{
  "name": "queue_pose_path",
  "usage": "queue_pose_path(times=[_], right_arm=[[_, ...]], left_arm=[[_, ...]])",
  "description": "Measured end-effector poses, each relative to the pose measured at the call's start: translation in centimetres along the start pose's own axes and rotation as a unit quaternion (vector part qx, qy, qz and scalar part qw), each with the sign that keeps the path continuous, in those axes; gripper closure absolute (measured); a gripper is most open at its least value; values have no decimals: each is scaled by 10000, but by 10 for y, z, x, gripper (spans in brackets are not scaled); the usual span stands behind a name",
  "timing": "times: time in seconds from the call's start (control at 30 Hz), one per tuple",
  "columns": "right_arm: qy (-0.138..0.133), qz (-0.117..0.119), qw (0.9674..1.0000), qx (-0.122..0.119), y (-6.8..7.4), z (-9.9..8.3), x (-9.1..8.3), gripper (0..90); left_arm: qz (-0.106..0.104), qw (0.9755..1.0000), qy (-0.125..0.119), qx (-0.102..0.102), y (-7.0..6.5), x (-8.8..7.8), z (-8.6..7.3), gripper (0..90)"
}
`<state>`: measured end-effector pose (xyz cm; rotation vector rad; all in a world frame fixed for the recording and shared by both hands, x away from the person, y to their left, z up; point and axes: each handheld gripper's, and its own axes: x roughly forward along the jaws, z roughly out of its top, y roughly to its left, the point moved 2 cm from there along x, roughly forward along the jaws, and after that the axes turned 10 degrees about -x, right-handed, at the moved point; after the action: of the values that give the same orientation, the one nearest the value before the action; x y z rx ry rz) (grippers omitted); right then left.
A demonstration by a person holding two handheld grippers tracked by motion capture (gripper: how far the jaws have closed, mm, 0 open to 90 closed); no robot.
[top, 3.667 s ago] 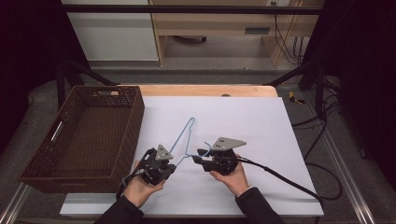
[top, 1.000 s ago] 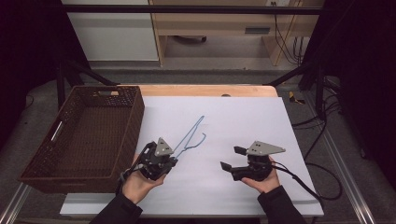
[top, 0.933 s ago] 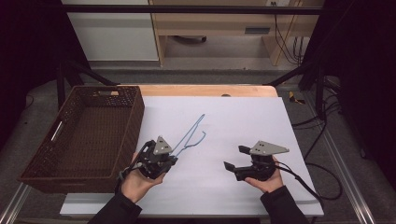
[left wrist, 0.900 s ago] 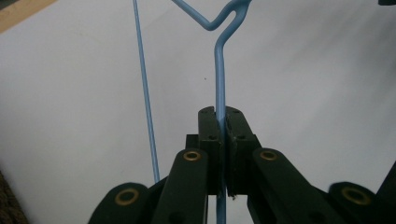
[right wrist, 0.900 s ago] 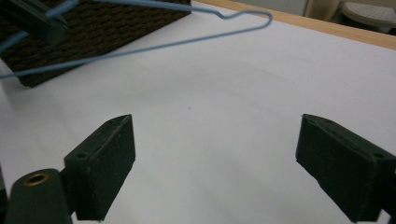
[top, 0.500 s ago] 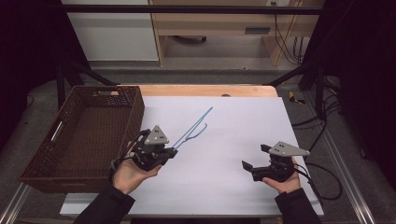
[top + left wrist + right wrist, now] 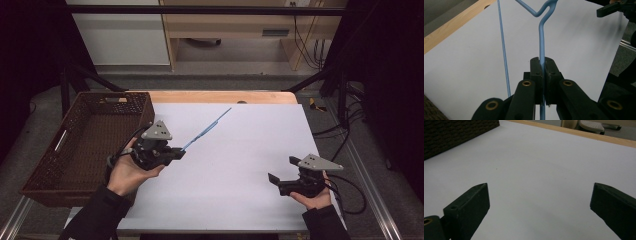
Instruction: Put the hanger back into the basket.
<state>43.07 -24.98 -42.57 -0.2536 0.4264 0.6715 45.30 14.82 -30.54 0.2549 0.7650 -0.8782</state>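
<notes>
Left claw (image 7: 176, 153) clamped on blue wire hanger (image 7: 207, 129), held above counter (image 7: 240, 165) near wicker basket (image 7: 95, 131); right claw (image 7: 280, 177) released, jaws just opened, empty; next prob. carry hanger over basket & drop.

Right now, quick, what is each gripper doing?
Left gripper: shut on the thin blue wire hanger, lifted off the white table.
Right gripper: open, jaws have just been opening, nothing between them.

Left gripper (image 7: 176, 153) is clamped tight, jaws pointing away from the person and lifted a bit. Right gripper (image 7: 278, 175) sits low, well apart, jaws just opened wide with nothing between them.
</notes>
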Motion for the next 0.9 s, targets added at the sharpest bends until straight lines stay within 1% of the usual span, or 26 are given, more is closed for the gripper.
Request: queue_pose_path(times=[0.07, 0.1, 0.2, 0.27, 0.3, 0.33, 0.37, 0.4, 0.43, 0.47, 0.5, 0.53, 0.67, 0.77, 0.9], right_arm=[[-7, -17, 10000, -8, -1, 0, 0, 28], [5, -19, 10000, 12, -1, 0, 0, 28], [7, -16, 10000, 25, -1, -1, -1, 27], [8, -8, 10000, 27, -1, -1, -1, 27], [8, -11, 10000, 21, -1, -1, -1, 27], [9, -8, 10000, 23, -1, -1, -1, 27], [17, -11, 10000, 14, -1, -1, -1, 26], [11, -8, 10000, 19, -1, -1, -1, 26], [11, -8, 10000, 19, -1, -1, -1, 26], [10, -6, 10000, 20, -2, -1, -1, 26], [12, -18, 10000, 13, -2, -1, -1, 25], [7, -24, 10000, 11, -2, -1, -1, 25], [5, -35, 10000, 5, -2, 0, -1, 22], [-3, -47, 10000, 16, -3, 0, -2, 22], [-7, -55, 10000, 6, -3, 0, -2, 22]], left_arm=[[22, 10000, 54, 33, 3, -2, 2, 873], [-15, 10000, 56, 21, 4, -4, 3, 873], [2, 10000, 62, 33, 8, -10, 7, 873], [33, 10000, 24, 21, 11, -14, 10, 873], [20, 10000, 59, 35, 14, -18, 11, 873], [43, 10000, 9, 34, 15, -20, 12, 873], [62, 10000, 15, 18, 20, -26, 14, 873], [62, 10000, 15, 18, 20, -26, 14, 873], [108, 9999, 1, 26, 22, -28, 14, 873], [118, 9999, -12, 0, 24, -31, 15, 873], [143, 9999, -75, -44, 29, -36, 15, 873], [143, 9999, -75, -44, 29, -36, 15, 873], [168, 9997, -124, -127, 41, -43, 14, 873], [248, 9995, -127, -145, 49, -48, 12, 873], [273, 9991, -220, -222, 58, -57, 10, 873]])
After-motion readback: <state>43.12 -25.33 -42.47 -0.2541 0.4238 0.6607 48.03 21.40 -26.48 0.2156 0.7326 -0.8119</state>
